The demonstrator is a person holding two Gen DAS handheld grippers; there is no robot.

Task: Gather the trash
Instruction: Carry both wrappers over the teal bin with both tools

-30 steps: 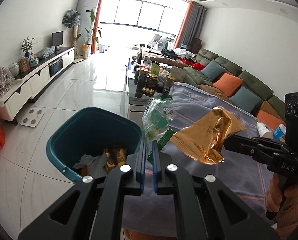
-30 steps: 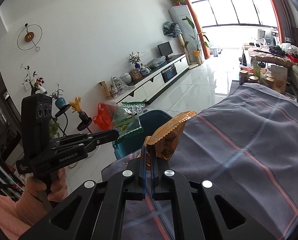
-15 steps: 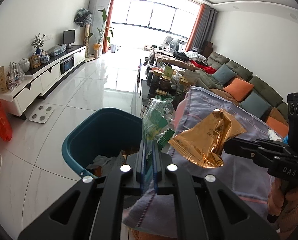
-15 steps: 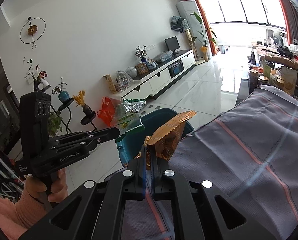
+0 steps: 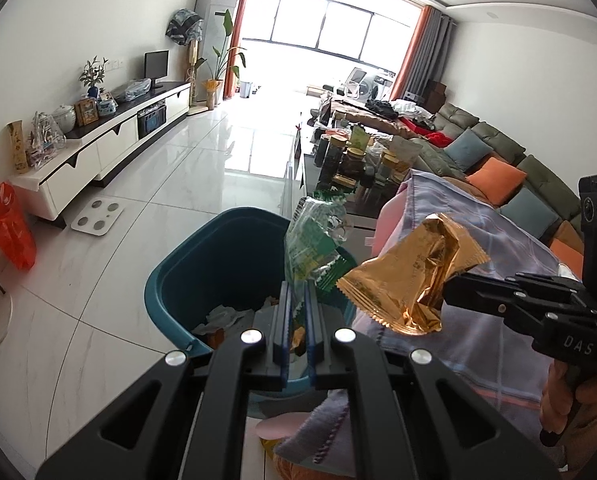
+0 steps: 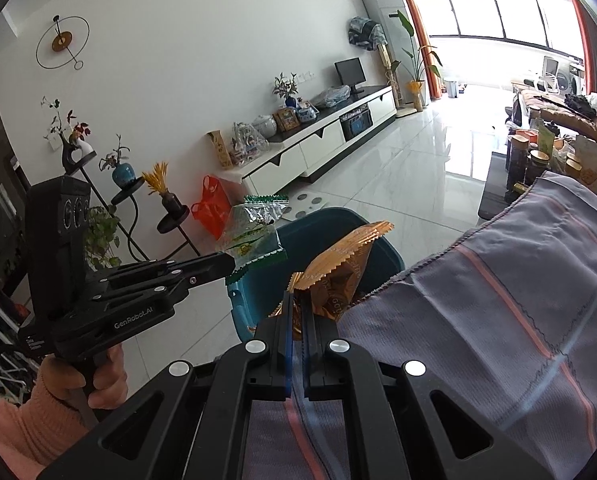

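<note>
Trash hangs pinched in both tools, the left gripper (image 5: 296, 312) clamped on a crinkled green-and-clear plastic wrapper (image 5: 312, 240) and the right gripper (image 6: 296, 312) on a crumpled gold foil wrapper (image 6: 338, 272), both poised by the teal plastic bin (image 5: 202, 264) beyond, apparently for dropping.

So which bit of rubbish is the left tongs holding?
Find the teal bin on the white floor beside the cloth-covered table. Just above its rim, the left tongs pinch a clear wrapper with green print and a zigzag green edge. The crumpled wrapper beside it is shiny gold instead.
</note>
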